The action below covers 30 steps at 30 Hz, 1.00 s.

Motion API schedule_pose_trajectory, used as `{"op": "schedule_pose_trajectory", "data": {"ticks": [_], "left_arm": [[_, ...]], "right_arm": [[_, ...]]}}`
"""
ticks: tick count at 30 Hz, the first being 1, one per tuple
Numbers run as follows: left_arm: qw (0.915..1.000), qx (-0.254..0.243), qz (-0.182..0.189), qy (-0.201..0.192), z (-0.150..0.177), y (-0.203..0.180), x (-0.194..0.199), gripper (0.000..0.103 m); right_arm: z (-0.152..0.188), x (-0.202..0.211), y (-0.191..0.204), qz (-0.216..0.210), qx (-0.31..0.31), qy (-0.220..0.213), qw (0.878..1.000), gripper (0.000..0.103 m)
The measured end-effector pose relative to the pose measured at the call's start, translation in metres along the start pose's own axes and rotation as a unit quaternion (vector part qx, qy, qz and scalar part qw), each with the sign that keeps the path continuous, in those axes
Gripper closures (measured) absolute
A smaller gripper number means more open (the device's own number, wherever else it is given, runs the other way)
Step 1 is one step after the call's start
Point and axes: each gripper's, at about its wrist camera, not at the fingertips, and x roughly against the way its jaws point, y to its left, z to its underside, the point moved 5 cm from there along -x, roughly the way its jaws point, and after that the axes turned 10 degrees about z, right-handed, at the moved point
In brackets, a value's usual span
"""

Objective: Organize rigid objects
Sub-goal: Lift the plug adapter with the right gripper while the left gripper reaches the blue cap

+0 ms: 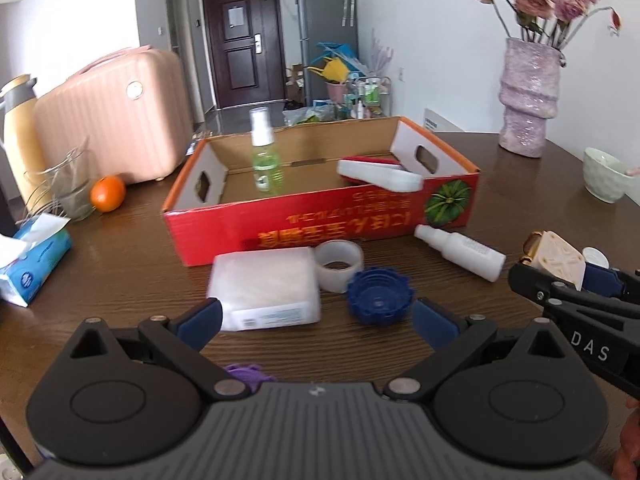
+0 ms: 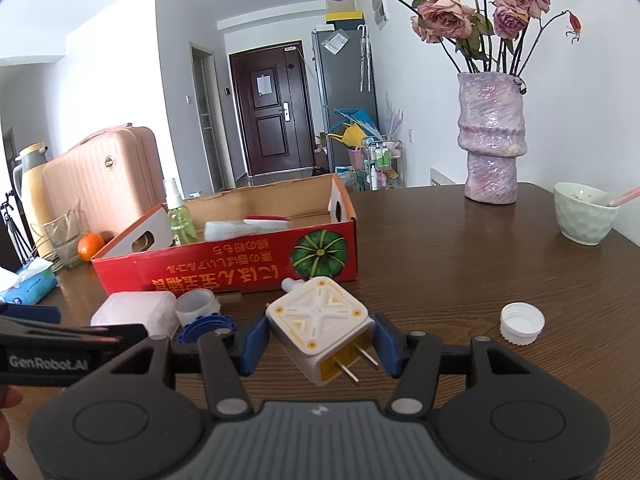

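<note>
My right gripper (image 2: 318, 336) is shut on a cream cube plug adapter (image 2: 318, 320), prongs toward the camera, held above the table. The same adapter (image 1: 554, 258) shows at the right edge of the left wrist view. My left gripper (image 1: 318, 316) stands open with nothing between its fingers, just short of a blue ridged cap (image 1: 378, 296), a clear tape roll (image 1: 339, 265) and a white packet (image 1: 266, 288). Behind them stands the red cardboard box (image 1: 320, 228) holding a green spray bottle (image 1: 264, 156) and a white-and-red case (image 1: 380, 174). A white spray bottle (image 1: 460, 252) lies by the box's front.
A white cap (image 2: 522, 323) lies on the table to the right. A purple vase (image 2: 491, 140) and a pale bowl (image 2: 584, 212) stand at the back right. An orange (image 1: 107, 193), glass jug (image 1: 66, 184), tissue pack (image 1: 28, 260) and pink suitcase (image 1: 116, 116) crowd the left.
</note>
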Motion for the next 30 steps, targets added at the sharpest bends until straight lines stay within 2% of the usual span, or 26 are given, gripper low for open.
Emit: {"op": "schedule_pose_trajectory", "data": {"ticks": [3, 13, 30], "left_arm": [[0.9998, -0.018, 0.009, 0.002, 0.001, -0.013, -0.006, 0.001], [0.9985, -0.029, 0.031, 0.034, 0.006, -0.034, -0.035, 0.033], [0.9982, 0.012, 0.021, 0.055, 0.001, -0.03, -0.078, 0.032]], "right_arm": [[-0.002, -0.001, -0.009, 0.006, -0.001, -0.001, 1.0, 0.048], [-0.002, -0.007, -0.029, 0.015, 0.008, 0.002, 1.0, 0.048], [0.0, -0.008, -0.033, 0.013, 0.016, 0.003, 1.0, 0.048]]}}
